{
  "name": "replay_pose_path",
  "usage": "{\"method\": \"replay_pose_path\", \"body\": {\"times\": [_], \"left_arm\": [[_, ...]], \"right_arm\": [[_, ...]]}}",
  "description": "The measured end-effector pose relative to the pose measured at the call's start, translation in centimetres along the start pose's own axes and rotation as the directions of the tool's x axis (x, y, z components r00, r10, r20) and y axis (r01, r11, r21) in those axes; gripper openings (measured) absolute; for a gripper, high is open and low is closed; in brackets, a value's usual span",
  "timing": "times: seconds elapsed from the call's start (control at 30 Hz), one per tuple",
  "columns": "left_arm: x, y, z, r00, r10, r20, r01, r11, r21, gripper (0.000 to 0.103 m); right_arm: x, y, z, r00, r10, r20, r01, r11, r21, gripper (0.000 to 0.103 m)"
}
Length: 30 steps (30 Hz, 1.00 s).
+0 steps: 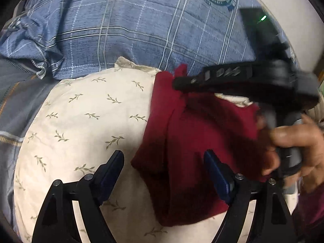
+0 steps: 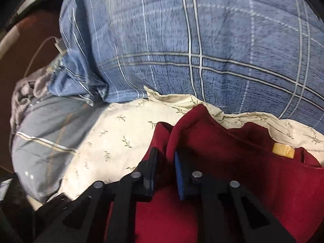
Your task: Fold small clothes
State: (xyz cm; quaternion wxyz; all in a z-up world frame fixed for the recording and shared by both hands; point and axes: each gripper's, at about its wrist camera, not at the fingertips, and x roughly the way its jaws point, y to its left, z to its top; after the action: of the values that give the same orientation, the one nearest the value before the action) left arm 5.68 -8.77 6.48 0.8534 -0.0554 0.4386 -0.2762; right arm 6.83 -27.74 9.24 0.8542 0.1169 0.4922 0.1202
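A dark red garment (image 1: 202, 131) lies partly folded on a cream pillow with a leaf print (image 1: 91, 121). My left gripper (image 1: 164, 154) hovers open just above it, one finger over the pillow and the other over the red cloth, with nothing pressed between them. Further back, my right gripper (image 1: 178, 83), held by a hand (image 1: 299, 141), reaches in from the right to the garment's far edge. In the right wrist view the right gripper (image 2: 166, 156) is shut on a raised fold of the red garment (image 2: 232, 151). A tan label (image 2: 283, 150) shows at its right.
A blue plaid duvet (image 1: 131, 30) bulges behind the pillow (image 2: 113, 141) and fills the far side. A grey striped cushion (image 2: 44, 137) lies to the left. A white cable with a plug (image 2: 58, 46) lies by the duvet's left edge, over a brown surface.
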Motion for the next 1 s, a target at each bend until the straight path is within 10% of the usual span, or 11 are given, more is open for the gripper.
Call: {"method": "replay_pose_path", "body": {"times": [0.17, 0.27, 0.33, 0.6, 0.7, 0.83, 1.0], "left_arm": [[1.2, 1.1, 0.3, 0.994, -0.111, 0.013, 0.112, 0.988, -0.107, 0.059], [1.8, 2.5, 0.3, 0.99, -0.141, 0.011, 0.141, 0.975, -0.172, 0.044], [1.7, 3.4, 0.2, 0.982, -0.189, 0.025, 0.189, 0.955, -0.228, 0.041], [1.8, 3.3, 0.3, 0.986, -0.168, 0.015, 0.167, 0.959, -0.231, 0.042], [1.7, 3.4, 0.3, 0.985, -0.173, 0.008, 0.17, 0.958, -0.231, 0.05], [1.5, 3.7, 0.4, 0.985, -0.171, 0.017, 0.169, 0.95, -0.263, 0.086], [2.0, 4.0, 0.3, 0.995, -0.098, 0.025, 0.102, 0.955, -0.279, 0.087]], "right_arm": [[-1.0, -0.7, -0.1, 1.0, -0.003, -0.017, 0.003, 1.0, 0.021, 0.005], [-1.7, -1.1, 0.0, 0.999, 0.035, -0.028, -0.034, 0.998, 0.055, 0.019], [-1.2, -0.5, 0.1, 0.997, 0.066, -0.043, -0.063, 0.995, 0.081, 0.07], [2.8, 2.6, 0.8, 0.99, -0.017, -0.141, 0.021, 0.999, 0.027, 0.075], [4.8, 3.5, 0.9, 0.983, -0.103, -0.155, 0.095, 0.994, -0.055, 0.075], [4.0, 2.9, 0.3, 0.989, -0.13, -0.077, 0.124, 0.989, -0.079, 0.024], [1.5, 0.7, 0.1, 0.998, -0.055, -0.036, 0.053, 0.998, -0.037, 0.015]]}}
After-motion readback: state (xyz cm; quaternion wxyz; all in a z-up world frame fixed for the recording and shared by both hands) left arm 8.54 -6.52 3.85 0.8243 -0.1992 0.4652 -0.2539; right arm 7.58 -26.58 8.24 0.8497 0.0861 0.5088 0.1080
